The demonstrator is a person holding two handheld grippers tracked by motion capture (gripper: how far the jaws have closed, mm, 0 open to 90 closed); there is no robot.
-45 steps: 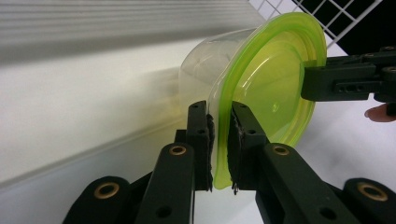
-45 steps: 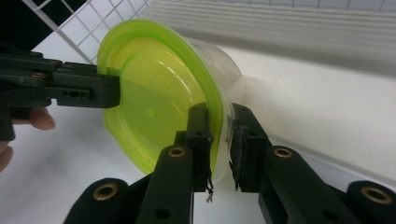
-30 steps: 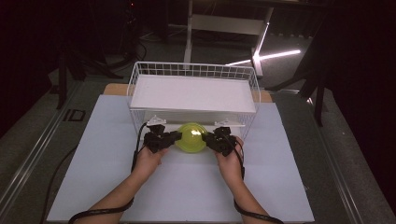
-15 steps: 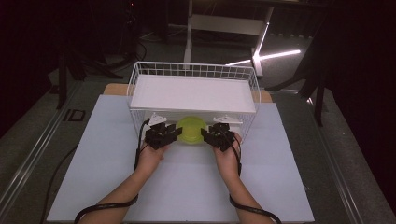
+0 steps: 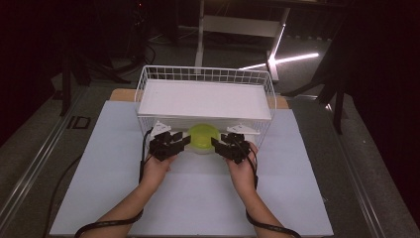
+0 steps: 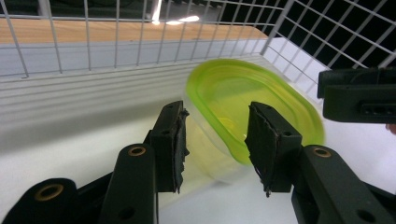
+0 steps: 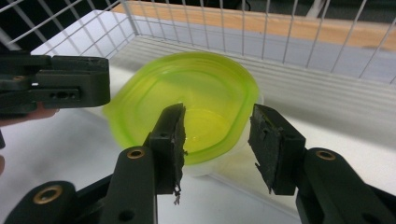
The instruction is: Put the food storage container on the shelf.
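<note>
Bright lit table, dark surroundings, blurred container

High view: fixed above my side of the table [image 5: 99, 198], facing forward and down, far off. Left gripper view: rides my left gripper [image 6: 215, 144], close, looking along its jaws into the basket [image 6: 140, 28]. Right gripper view: likewise on my right gripper [image 7: 217, 147]. All three share the bowl [image 5: 203, 136] at the basket's near edge.

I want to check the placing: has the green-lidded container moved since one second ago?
Yes. In the high view the container has gone away from the person, in under the near rim of the wire basket, judged against that basket.
</note>
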